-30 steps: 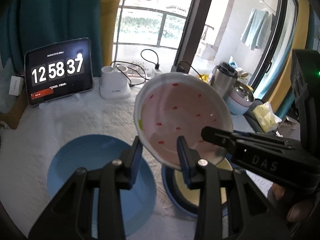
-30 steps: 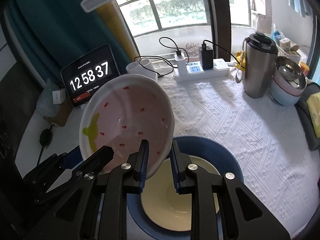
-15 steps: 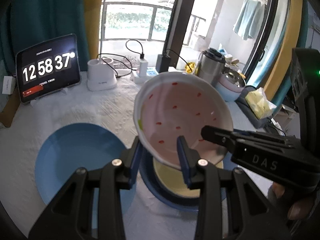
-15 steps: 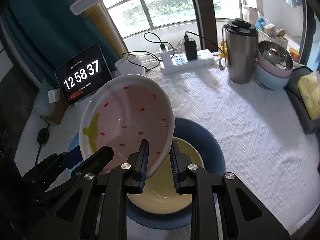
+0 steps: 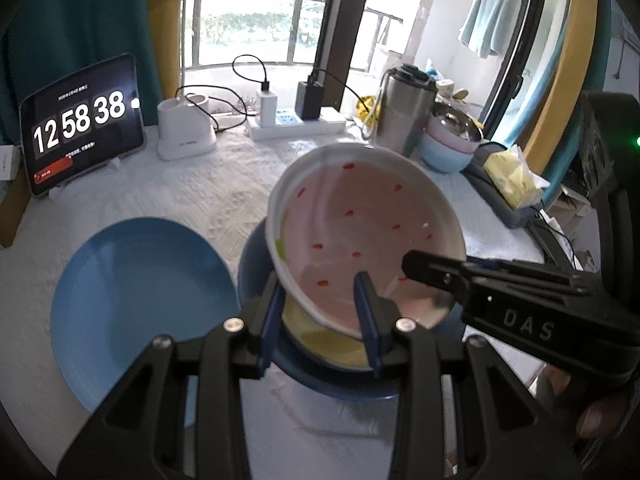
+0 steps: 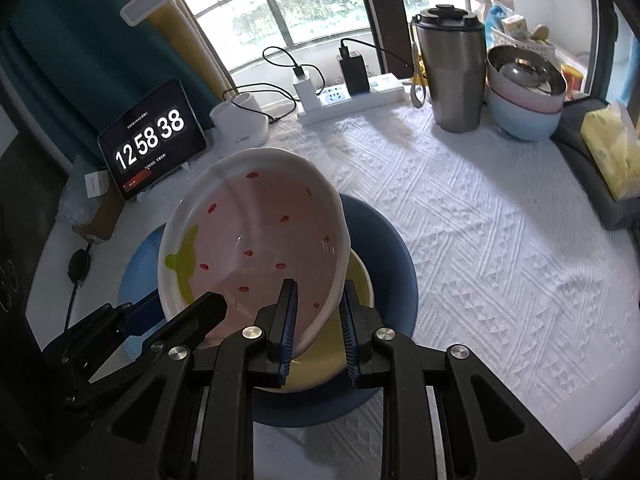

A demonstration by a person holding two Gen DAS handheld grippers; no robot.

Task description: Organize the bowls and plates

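The left gripper (image 5: 320, 312), black with blue-padded fingers, pinches the near rim of a pink strawberry-patterned bowl (image 5: 360, 236), one finger inside the bowl and the other against its outer wall. The right gripper (image 6: 318, 320) clamps the same bowl (image 6: 256, 248) at another spot on its rim in the same way, one pad inside and one outside, so the bowl is carried between the two tools. The bowl is tilted, its white rim raised on the far side, its pink inside dotted with red seed marks and a green leaf shape near one edge. It hangs directly above a pale yellow bowl (image 6: 320, 364) that sits inside a dark blue bowl (image 6: 384, 248) on the table; whether the pink bowl touches the yellow one cannot be told. In the left wrist view the right gripper's black body enters from the right, with the person's fingers (image 5: 596, 412) wrapped under it. Both grippers point steeply down toward the table. Just beside the stacked bowls lies a light blue plate (image 5: 136, 304). They rest on a white textured tablecloth (image 6: 480, 240). Farther back stand a tablet (image 6: 150, 140) showing 12 58 38, a white lamp base (image 5: 184, 132), a power strip (image 6: 352, 98) with plugged chargers, a steel tumbler (image 6: 452, 68), nested pastel bowls holding a steel bowl (image 6: 524, 92), and a yellow tissue pack (image 6: 612, 148).
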